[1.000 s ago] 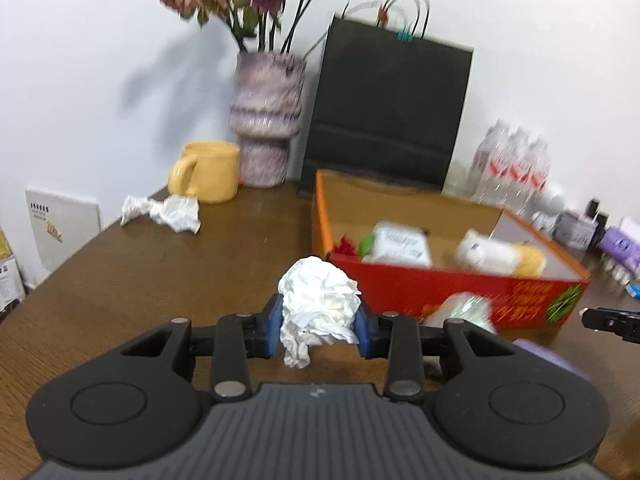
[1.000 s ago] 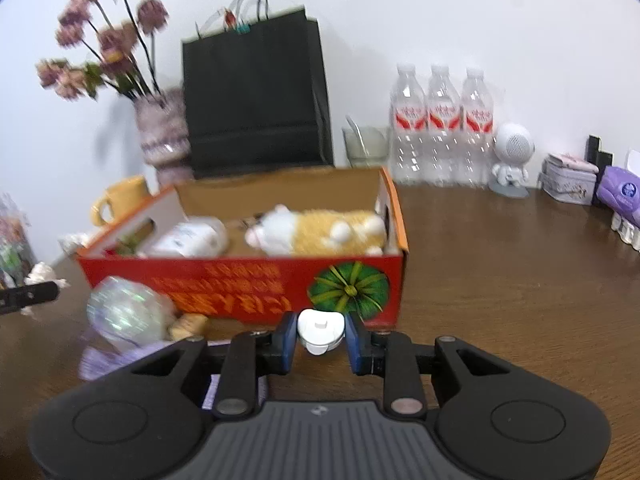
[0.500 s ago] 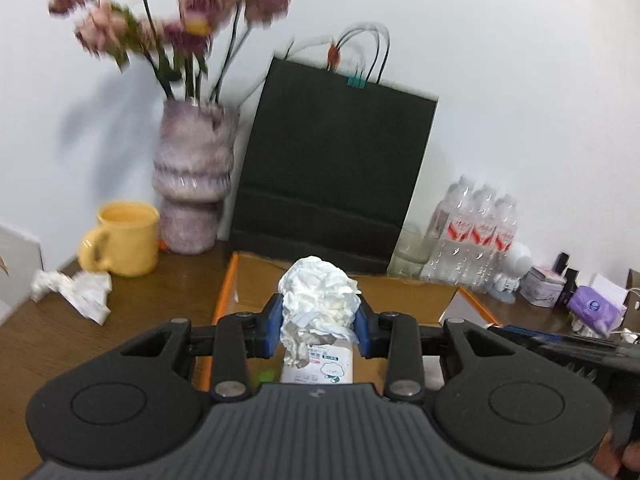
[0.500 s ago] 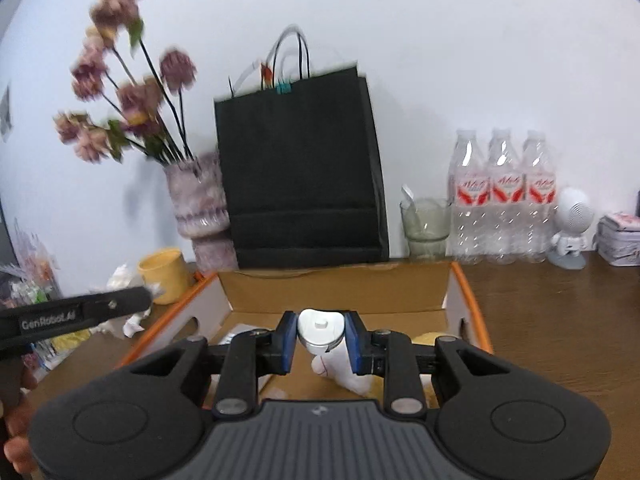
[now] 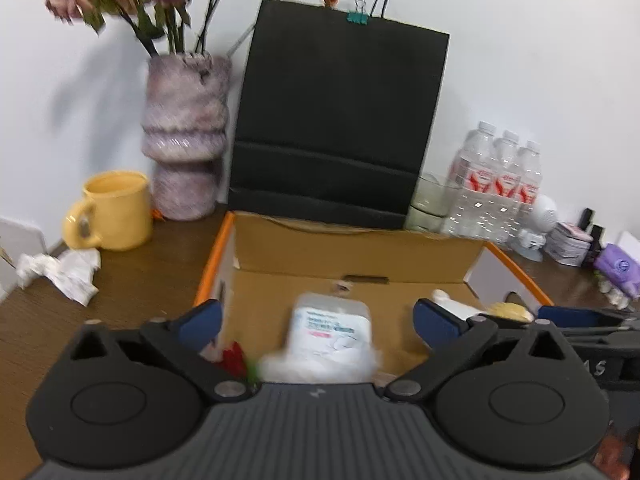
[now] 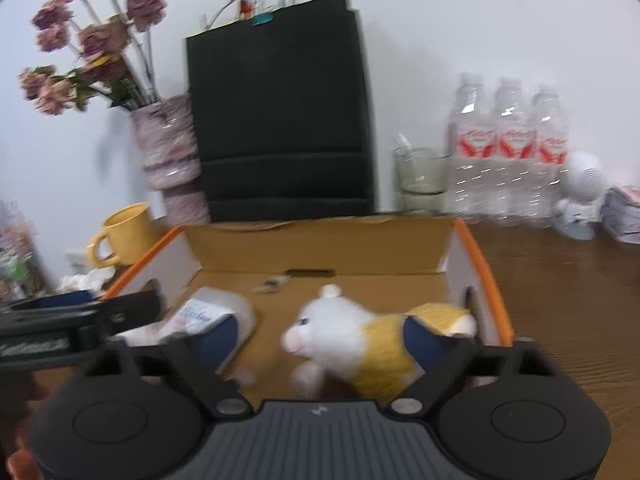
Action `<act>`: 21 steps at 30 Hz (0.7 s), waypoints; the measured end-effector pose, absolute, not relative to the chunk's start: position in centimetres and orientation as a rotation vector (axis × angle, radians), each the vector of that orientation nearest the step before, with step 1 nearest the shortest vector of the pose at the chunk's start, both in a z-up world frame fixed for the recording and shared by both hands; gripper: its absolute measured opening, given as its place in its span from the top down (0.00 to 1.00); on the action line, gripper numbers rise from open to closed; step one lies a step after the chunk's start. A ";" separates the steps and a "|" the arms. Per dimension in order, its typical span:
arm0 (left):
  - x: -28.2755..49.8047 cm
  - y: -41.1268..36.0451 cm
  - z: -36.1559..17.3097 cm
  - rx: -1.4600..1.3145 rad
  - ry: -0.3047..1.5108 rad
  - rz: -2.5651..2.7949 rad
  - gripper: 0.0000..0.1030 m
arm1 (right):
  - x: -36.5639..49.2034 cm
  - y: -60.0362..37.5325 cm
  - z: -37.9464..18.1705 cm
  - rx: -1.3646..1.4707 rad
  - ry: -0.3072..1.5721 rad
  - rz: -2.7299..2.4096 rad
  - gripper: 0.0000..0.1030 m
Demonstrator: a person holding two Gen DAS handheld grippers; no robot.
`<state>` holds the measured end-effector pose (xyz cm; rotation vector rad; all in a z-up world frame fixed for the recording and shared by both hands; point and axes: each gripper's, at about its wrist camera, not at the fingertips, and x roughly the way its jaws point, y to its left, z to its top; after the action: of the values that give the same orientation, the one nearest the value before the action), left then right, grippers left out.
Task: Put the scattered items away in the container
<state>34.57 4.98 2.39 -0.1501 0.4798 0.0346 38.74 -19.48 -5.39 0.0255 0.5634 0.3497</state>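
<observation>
- Blur softens white tissue wad [image 5: 320,366], half hidden behind left gripper [image 5: 318,320], fingers opening, nothing clamped.
- Right gripper [image 6: 320,334] fingers opening over cardboard box [image 6: 320,242]; plush toy [image 6: 372,340] between, unpressed.

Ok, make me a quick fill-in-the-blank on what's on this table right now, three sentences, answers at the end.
1. The plush toy lying in the cardboard box is white and ____.
2. The mug left of the vase is ____ in colour.
3. Behind the box stands a ____ paper bag.

Missing words: yellow; yellow; black
</observation>
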 end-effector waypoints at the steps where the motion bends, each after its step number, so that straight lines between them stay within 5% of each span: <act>1: 34.6 4.9 2.4 -0.142 0.484 0.040 0.00 | 38.8 -19.6 -5.3 0.024 0.563 0.342 0.11; 21: 35.0 5.0 2.0 -0.138 0.526 0.075 0.00 | 39.0 -19.6 -5.1 0.029 0.586 0.345 0.10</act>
<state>35.02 5.04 2.02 -0.1381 0.5256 0.0747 39.03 -19.64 -5.15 0.0292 0.5858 0.3451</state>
